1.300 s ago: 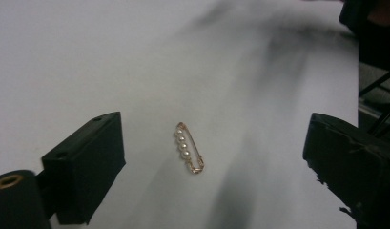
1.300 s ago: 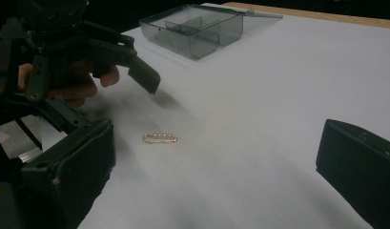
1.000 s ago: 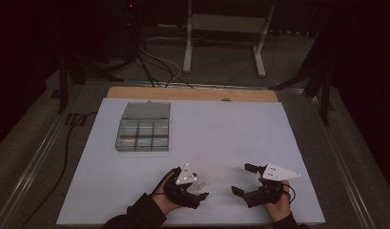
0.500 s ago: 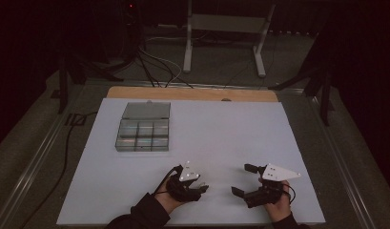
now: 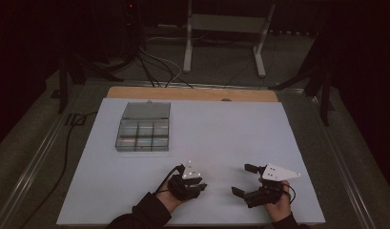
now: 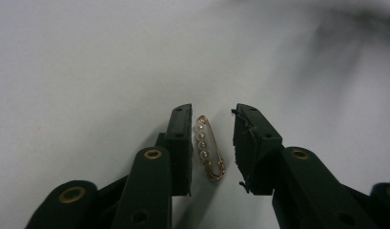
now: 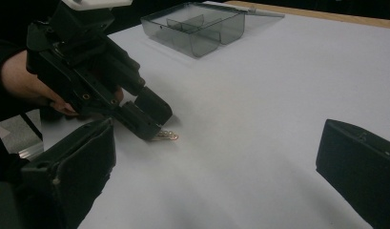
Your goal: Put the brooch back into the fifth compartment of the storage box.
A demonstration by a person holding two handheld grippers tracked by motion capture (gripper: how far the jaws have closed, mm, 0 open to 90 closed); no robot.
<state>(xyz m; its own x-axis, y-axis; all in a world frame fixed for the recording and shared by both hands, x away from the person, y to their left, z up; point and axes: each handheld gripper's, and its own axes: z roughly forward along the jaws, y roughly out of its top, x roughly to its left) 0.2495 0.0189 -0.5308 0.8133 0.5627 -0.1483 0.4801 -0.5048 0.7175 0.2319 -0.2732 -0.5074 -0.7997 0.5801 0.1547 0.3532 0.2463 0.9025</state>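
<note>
Left tongs straddling a small gold pin, about to pinch it.

The left tongs (image 6: 210, 143) sit low on the white table (image 5: 230, 129) with their 2 jaws spread a little, 1 on each side of a gold pin (image 6: 209, 148) set with a row of pale beads; the pin lies flat between them, close against 1 jaw and just clear of the other. The right tongs (image 5: 247, 180) rest nearby, jaws spread wide and holding nothing. Well apart, toward the far left of the table, stands a clear plastic box (image 5: 142, 126) with small compartments, its lid open. The step in hand looks like the pickup: the next move calls for pressing the jaws together across the thin pin without letting it slide, then likely carrying it to the box.
</note>
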